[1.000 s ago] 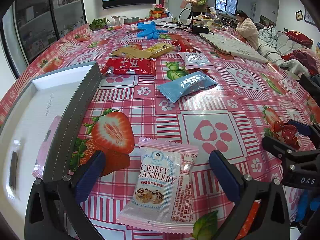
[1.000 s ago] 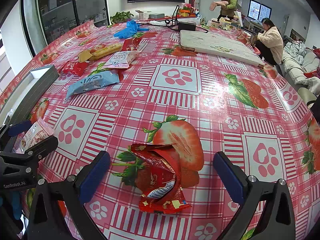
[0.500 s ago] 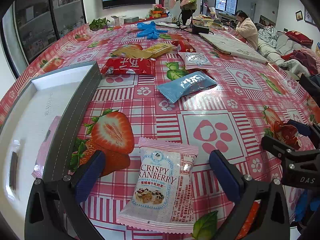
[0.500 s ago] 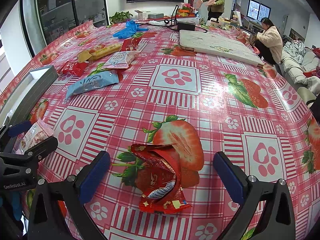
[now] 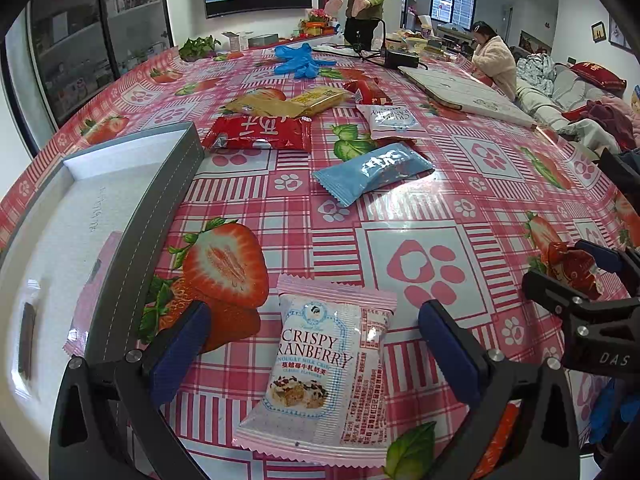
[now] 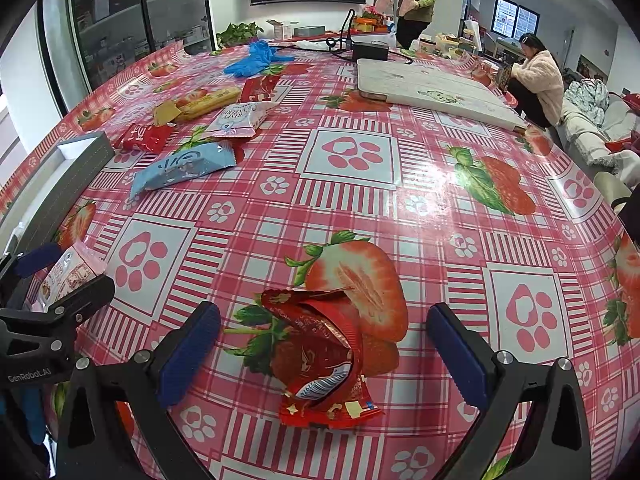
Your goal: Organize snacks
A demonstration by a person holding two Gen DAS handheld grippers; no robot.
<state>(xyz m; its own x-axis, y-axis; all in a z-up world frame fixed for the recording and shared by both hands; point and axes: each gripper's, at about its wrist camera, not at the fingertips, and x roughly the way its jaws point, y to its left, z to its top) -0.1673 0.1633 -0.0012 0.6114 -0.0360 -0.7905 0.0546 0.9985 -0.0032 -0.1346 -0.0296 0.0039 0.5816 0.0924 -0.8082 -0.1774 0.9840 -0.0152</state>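
Note:
My left gripper point(image 5: 316, 344) is open, its blue pads on either side of a pink-and-white Crispy Cranberry packet point(image 5: 320, 380) lying flat on the tablecloth. My right gripper point(image 6: 324, 348) is open around a crumpled red snack wrapper point(image 6: 324, 356), which also shows in the left wrist view point(image 5: 572, 268). A grey-rimmed white box point(image 5: 132, 240) sits left of the left gripper with a pink packet point(image 5: 88, 312) inside. Further back lie a blue packet point(image 5: 372, 172), a red packet point(image 5: 260, 134), yellow packets point(image 5: 296, 102) and a white-pink packet point(image 5: 390, 120).
Blue gloves point(image 5: 300, 60), a flat white board point(image 5: 464, 92) and a black box with cables point(image 5: 400, 58) lie at the far side of the table. A person stands at the back point(image 5: 362, 4); another sits at the right point(image 5: 492, 60).
Both grippers and the snacks have stayed put. Only the standing person in the background has walked to the left.

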